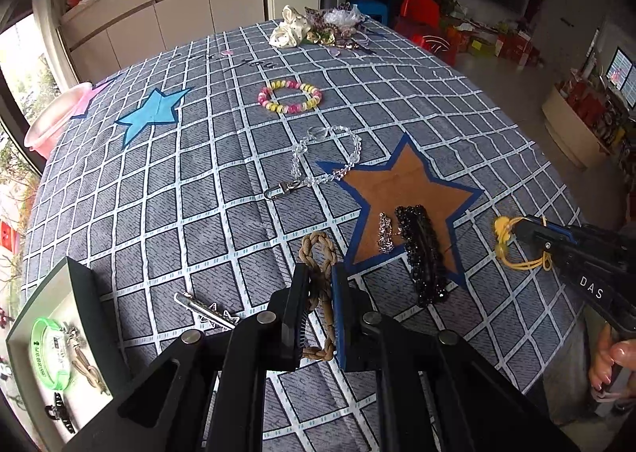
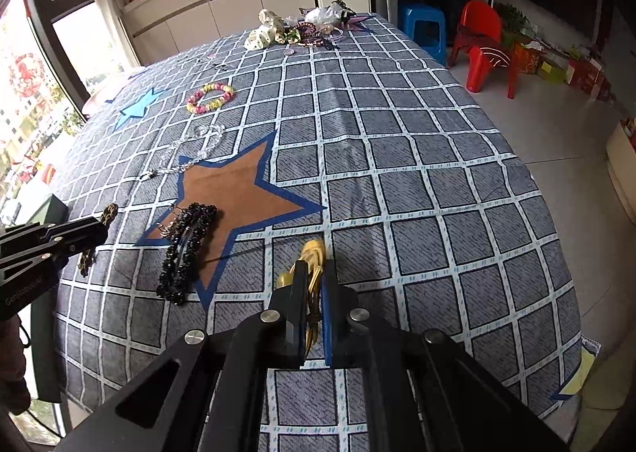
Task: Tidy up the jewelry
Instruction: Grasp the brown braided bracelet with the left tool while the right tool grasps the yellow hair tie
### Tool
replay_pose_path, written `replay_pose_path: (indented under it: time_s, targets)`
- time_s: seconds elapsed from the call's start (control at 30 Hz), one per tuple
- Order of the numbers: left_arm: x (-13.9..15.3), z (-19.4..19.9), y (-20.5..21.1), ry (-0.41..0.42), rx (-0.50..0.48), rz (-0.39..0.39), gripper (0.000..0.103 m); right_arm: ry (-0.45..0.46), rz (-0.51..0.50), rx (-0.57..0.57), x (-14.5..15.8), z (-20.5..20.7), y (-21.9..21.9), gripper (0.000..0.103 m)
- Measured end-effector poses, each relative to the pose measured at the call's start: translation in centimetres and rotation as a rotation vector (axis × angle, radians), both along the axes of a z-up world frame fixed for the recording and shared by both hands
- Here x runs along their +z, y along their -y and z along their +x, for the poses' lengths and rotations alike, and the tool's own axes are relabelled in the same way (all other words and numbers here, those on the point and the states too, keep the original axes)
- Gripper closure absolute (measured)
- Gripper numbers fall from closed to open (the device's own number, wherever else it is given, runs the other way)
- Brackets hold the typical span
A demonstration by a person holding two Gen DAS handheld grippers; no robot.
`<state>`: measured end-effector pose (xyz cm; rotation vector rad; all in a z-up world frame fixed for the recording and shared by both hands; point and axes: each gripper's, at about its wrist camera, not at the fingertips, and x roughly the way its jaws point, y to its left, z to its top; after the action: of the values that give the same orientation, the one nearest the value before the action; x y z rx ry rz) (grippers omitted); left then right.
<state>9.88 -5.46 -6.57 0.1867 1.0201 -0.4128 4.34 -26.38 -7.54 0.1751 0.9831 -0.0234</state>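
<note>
Gripping tan braid (image 1: 320, 285), left gripper (image 1: 320, 305); right gripper (image 2: 314, 309) clamps yellow cord (image 2: 312, 253), bare cloth (image 2: 397, 174) beyond.

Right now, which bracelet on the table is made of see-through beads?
The clear bead chain with a metal clasp, lying beside the brown star. The ring-shaped bracelet farther back has pink and yellow beads instead.

Only lettering I can make out is white "DAS" on the right gripper (image 1: 512, 231) body and what looks like "GenRobot AI" on the left gripper (image 2: 101, 229), the green wristband's (image 1: 47, 352) print is too tiny.
</note>
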Motion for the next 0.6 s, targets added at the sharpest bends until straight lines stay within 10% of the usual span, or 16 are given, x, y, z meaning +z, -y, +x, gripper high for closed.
replay_pose_path:
  time_s: [0.6]
  targets:
    - [4.5,-4.4,-5.6,0.103,0.095,-0.077,0.084,0.083,0.058,0.084,5.2,-2.3,-2.6,0.097]
